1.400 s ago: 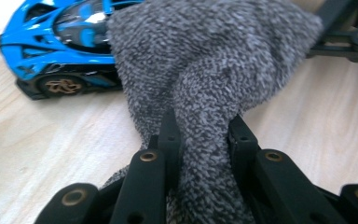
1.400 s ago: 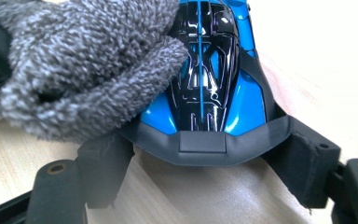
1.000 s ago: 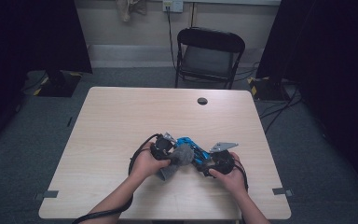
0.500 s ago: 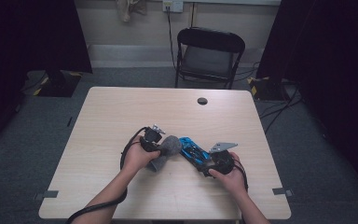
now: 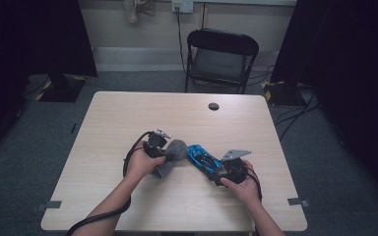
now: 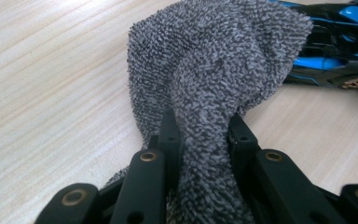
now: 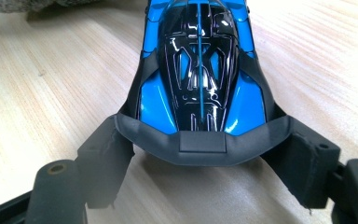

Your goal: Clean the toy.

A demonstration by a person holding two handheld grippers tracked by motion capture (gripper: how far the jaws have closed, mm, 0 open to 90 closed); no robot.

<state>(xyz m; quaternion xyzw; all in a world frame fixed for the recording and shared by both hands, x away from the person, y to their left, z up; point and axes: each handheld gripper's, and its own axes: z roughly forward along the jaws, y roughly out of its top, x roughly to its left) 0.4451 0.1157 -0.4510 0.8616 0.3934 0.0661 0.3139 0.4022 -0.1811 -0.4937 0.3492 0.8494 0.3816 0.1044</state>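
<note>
Cloth (image 6: 214, 79), grey and terry-looped, is pinched between the jaws of the left gripper (image 6: 200, 130), which clamp tight on a bunched fold of it; the rest of the cloth drapes forward and down onto the pale wooden surface (image 6: 51, 79). In the high view the left gripper (image 5: 163, 156) sits near the middle of the surface (image 5: 128, 113), with the cloth (image 5: 173, 153) bulging just beside the nose of a blue and black toy car (image 5: 203, 158). The right gripper (image 7: 200, 149) holds that toy car (image 7: 200, 70) by its rear end, its jaws spread wide against the two sides of the dark rear bumper, and the car points away from it toward the cloth. In the high view the right gripper (image 5: 221, 172) lies low over the surface, angled toward the left one. A black chair (image 5: 220, 59) stands beyond the far edge.
</note>
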